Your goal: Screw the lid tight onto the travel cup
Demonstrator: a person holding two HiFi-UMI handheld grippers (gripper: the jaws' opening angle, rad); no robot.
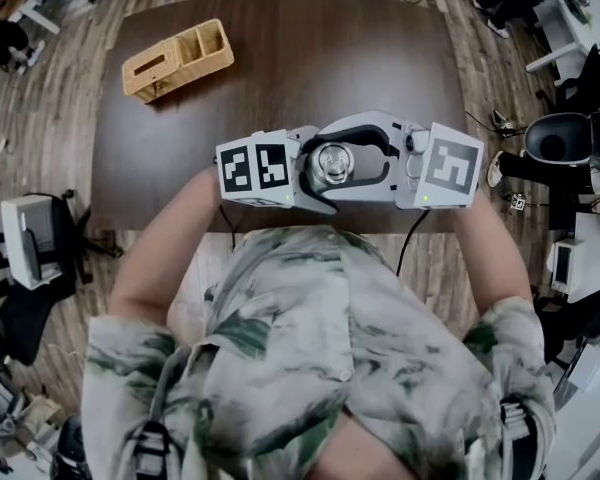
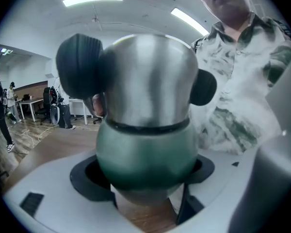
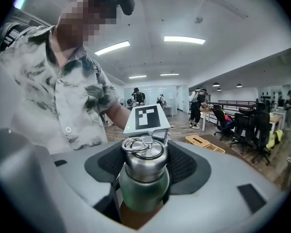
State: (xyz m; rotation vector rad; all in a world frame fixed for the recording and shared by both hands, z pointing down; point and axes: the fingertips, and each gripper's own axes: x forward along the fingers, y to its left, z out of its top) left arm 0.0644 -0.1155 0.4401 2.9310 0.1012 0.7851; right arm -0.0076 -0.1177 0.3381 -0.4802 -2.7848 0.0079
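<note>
Two grippers are showing, the left gripper [image 1: 318, 171] and the right gripper [image 1: 346, 158], and they are sharing one travel cup [image 3: 144, 193] carrying one lid [image 3: 144, 161]. Two marker cubes [image 1: 255, 166] are riding on them, one apiece. One table [image 1: 280, 58] is bearing one wooden box [image 1: 177, 60]. At least three people [image 3: 196, 106] are standing far behind.

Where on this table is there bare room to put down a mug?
The table is bare from the wooden box at far left across to its right edge. It is crowded only at the near edge, where the left gripper and right gripper clamp the travel cup.
</note>
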